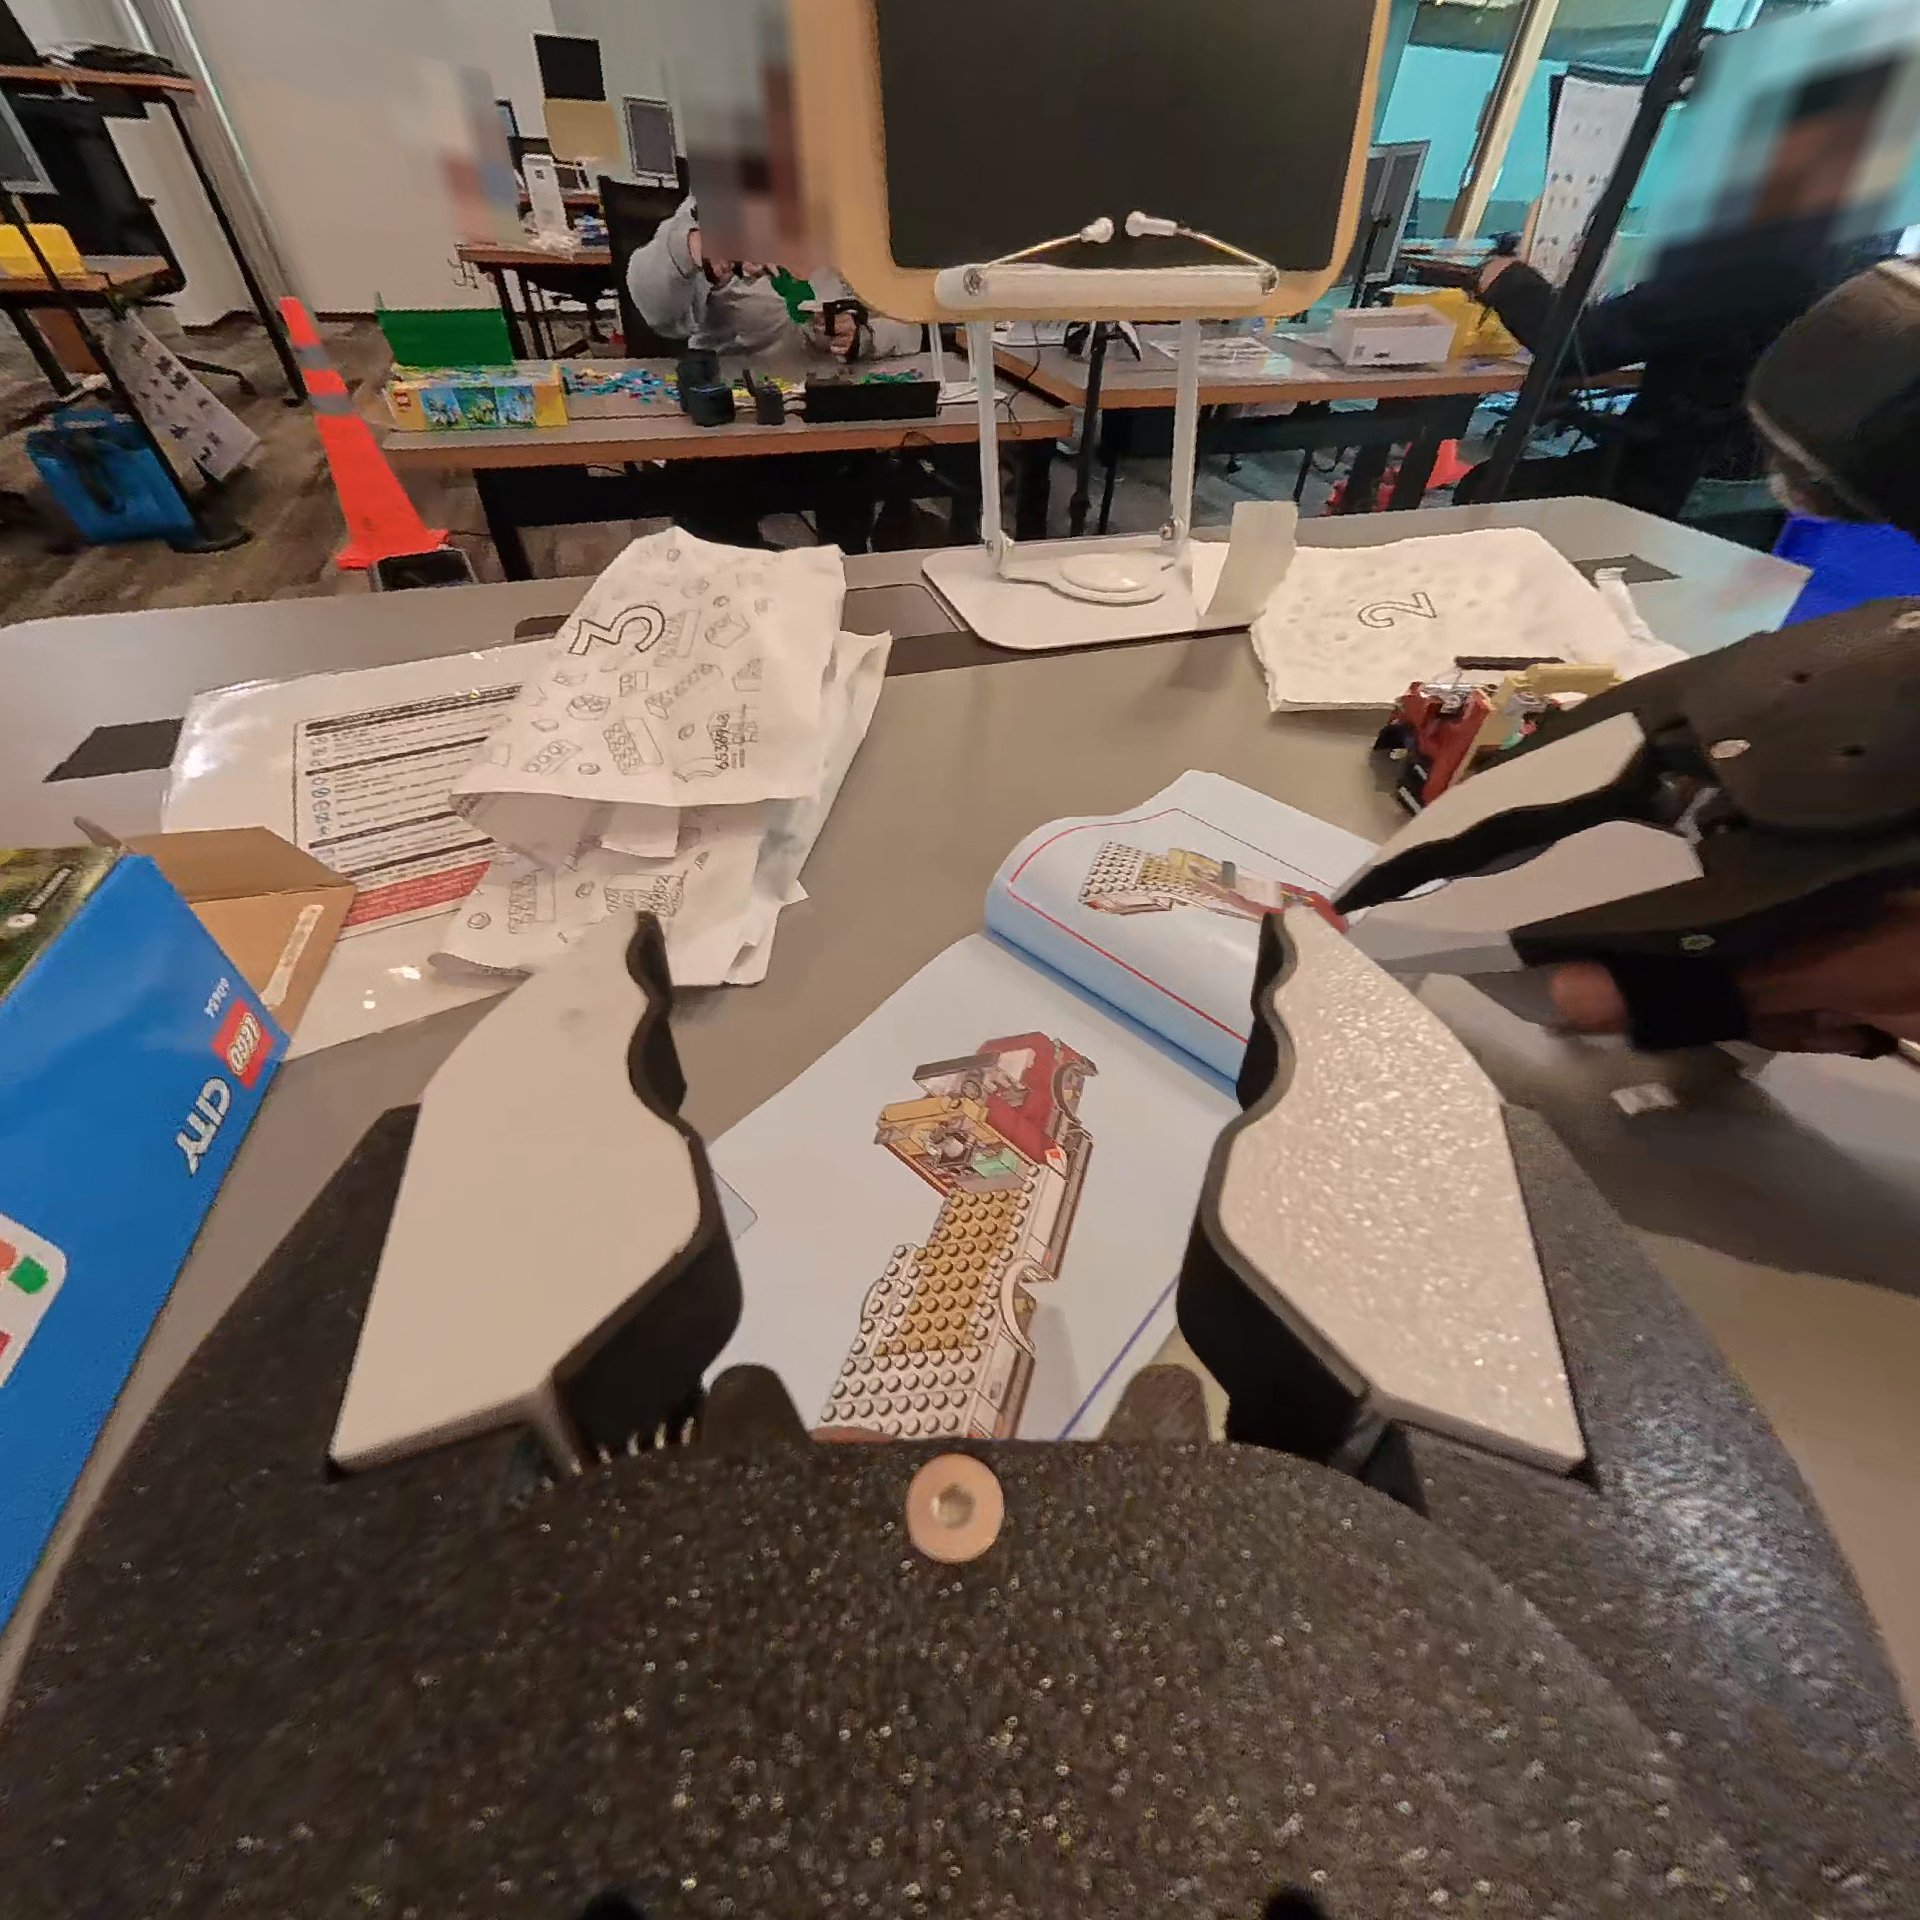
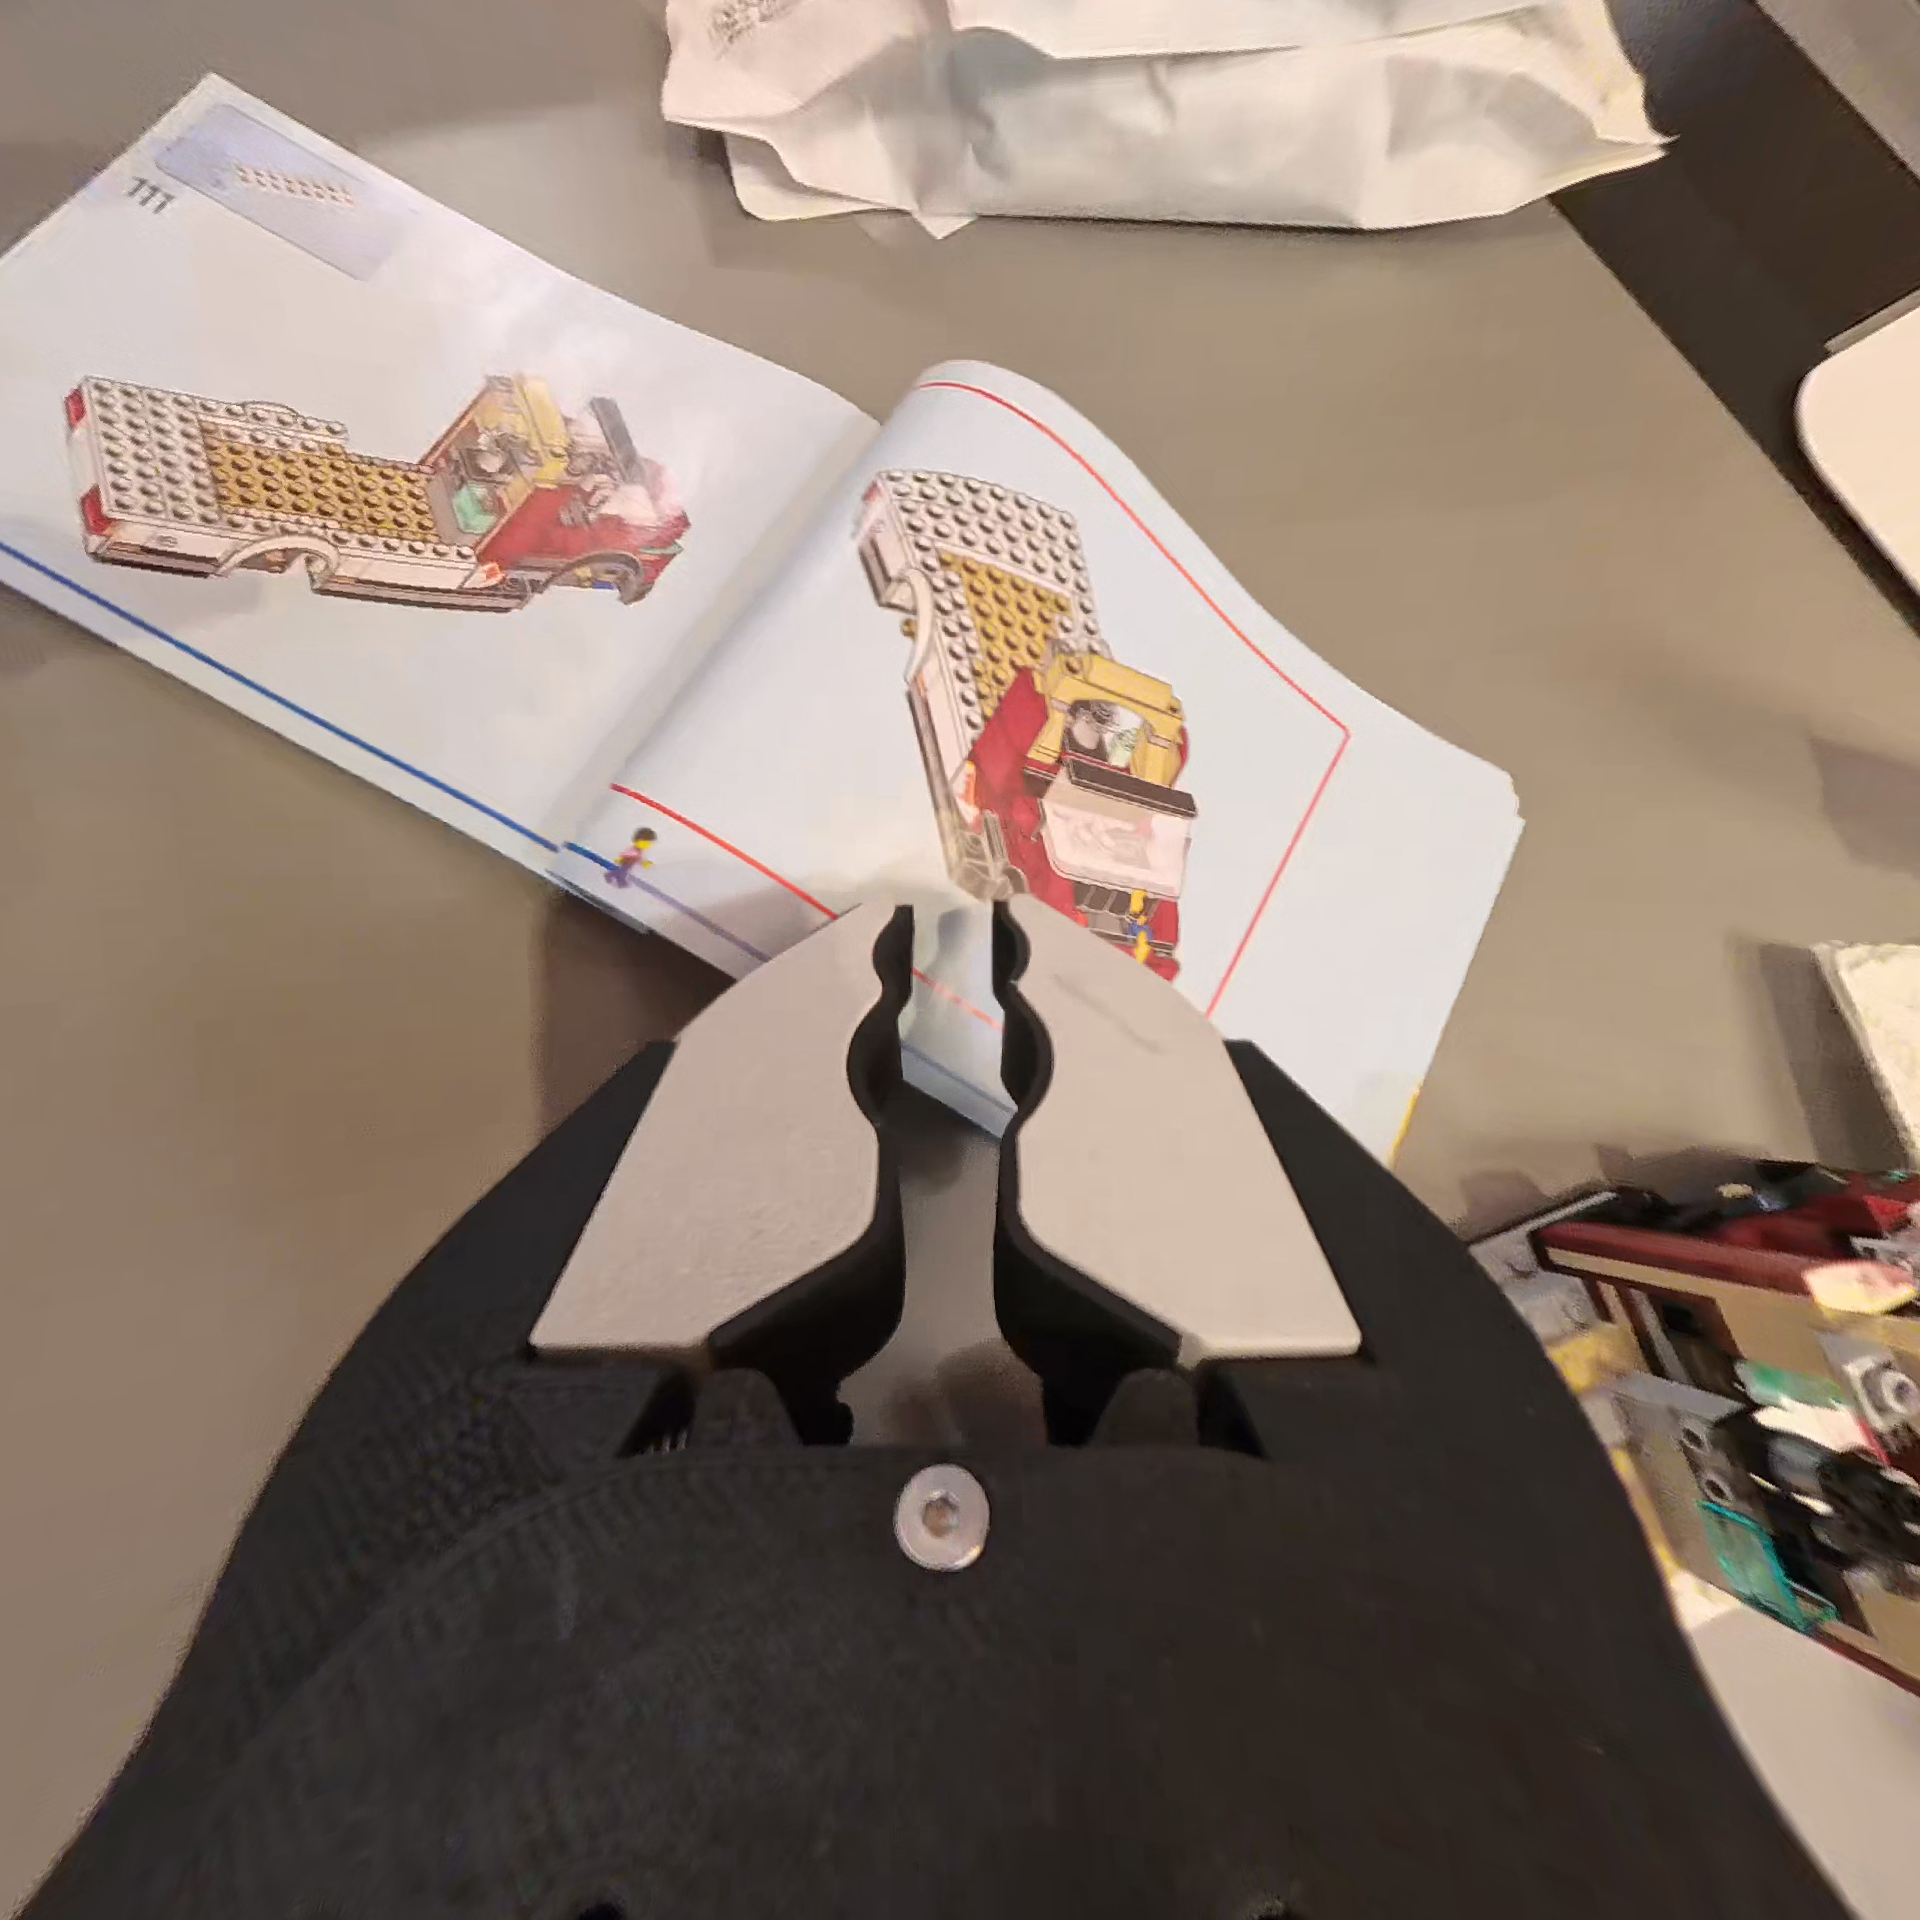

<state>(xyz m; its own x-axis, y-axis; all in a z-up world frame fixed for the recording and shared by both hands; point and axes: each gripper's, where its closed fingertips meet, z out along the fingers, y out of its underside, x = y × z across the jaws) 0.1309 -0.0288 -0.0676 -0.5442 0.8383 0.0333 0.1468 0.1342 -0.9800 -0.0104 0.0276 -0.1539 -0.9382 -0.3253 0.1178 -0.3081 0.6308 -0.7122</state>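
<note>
An open instruction booklet (image 1: 831, 1195) with pictures of a red and yellow brick truck lies flat on the grey table (image 1: 935, 748). My left gripper (image 1: 961, 935) hovers over its left page, jaws wide open and empty. My right gripper (image 2: 952, 914) is over the near edge of the booklet's right page (image 2: 1299, 883). Its jaws stand a narrow gap apart with only the page showing between them. It also shows in the left wrist view (image 1: 1351, 899), tips at the right page. A partly built red and tan brick model (image 2: 1714, 1403) stands right of the booklet.
Crumpled white paper bags (image 1: 665, 665) lie beyond the booklet, another bag (image 1: 1403, 623) at the far right. A blue cardboard box (image 1: 104, 1091) stands at the left by a laminated sheet (image 1: 395, 769). A white stand's base (image 1: 1081, 592) sits at the far edge. People sit at tables behind.
</note>
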